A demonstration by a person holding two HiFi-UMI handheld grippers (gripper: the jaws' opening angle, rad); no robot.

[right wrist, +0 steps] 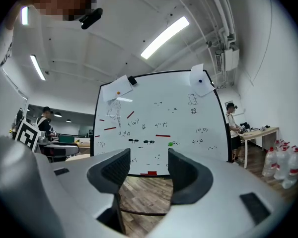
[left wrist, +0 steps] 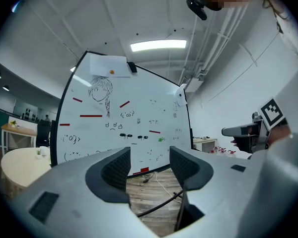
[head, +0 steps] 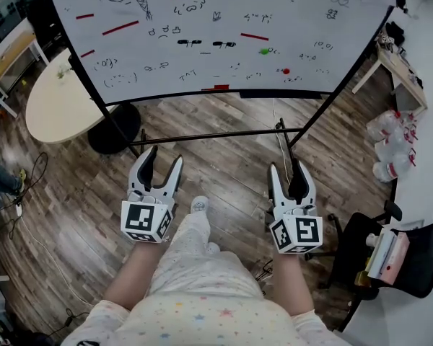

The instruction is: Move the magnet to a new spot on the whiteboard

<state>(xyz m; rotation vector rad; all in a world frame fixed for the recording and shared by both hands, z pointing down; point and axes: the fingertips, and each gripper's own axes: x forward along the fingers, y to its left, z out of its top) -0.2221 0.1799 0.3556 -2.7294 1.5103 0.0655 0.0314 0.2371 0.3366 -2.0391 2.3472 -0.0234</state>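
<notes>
My left tool (head: pixel 165 157) and right tool (head: pixel 285 168) gape empty; green magnet (head: pixel 264 51) sits near red magnet (head: pixel 286 71), so I might grab wrong.

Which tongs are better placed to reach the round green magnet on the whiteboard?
Right, probably: in the head view the right tongs, open and empty, sit nearer the round green magnet than the left tongs, also open.
</notes>
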